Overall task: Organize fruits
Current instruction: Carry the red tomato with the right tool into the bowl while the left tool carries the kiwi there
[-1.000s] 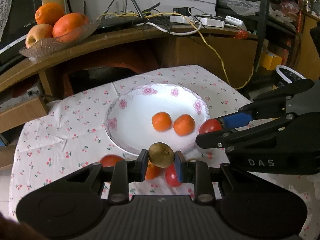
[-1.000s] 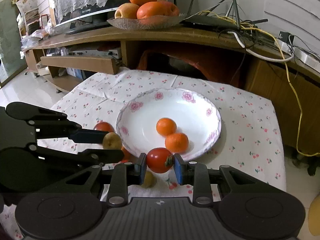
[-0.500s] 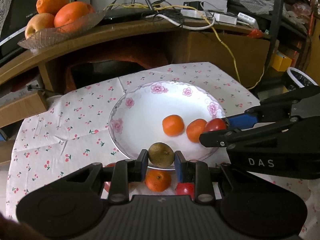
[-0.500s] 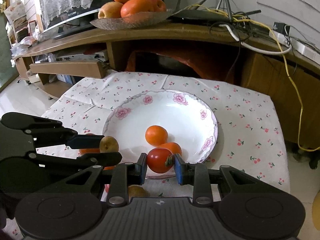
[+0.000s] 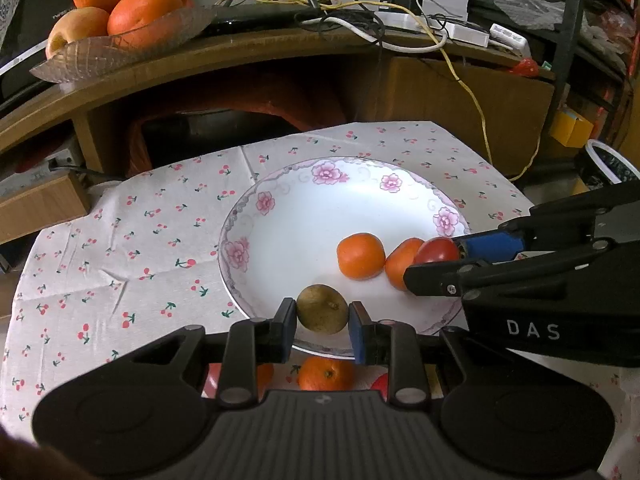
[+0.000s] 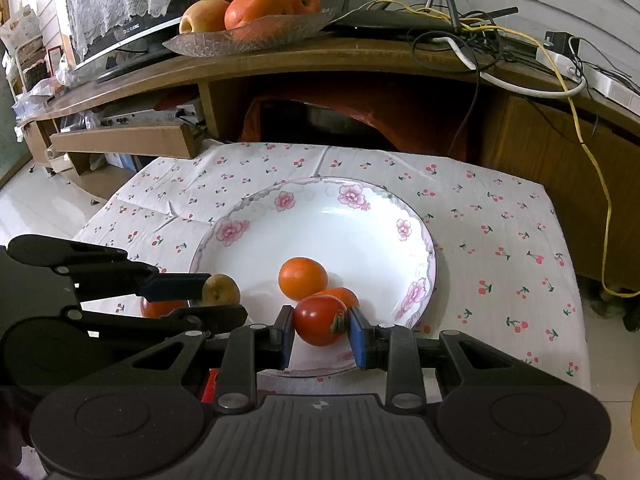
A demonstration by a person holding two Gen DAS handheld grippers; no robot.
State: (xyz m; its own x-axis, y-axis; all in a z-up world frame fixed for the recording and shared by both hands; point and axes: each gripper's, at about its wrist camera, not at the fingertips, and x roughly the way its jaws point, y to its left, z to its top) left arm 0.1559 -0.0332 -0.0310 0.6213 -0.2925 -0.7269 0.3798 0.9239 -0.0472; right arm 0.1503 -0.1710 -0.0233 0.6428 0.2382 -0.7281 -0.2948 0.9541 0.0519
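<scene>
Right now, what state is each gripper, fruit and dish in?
Left gripper: shut on brownish-green round fruit, over the plate.
Right gripper: shut on red tomato.
White floral plate: holds two small oranges.
Glass dish: full of fruit.

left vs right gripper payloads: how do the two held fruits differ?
Colour: the brown fruit in the left gripper is dull olive-brown; the red fruit in the right gripper is glossy red.
Marks: the red fruit shows a green calyx on its right side; the brown fruit shows only a small dark nub.
Neighbours: the red fruit sits right by an orange fruit on the plate; the brown fruit has bare plate behind it.
Shared: both round, both clamped over the plate's near rim.
</scene>
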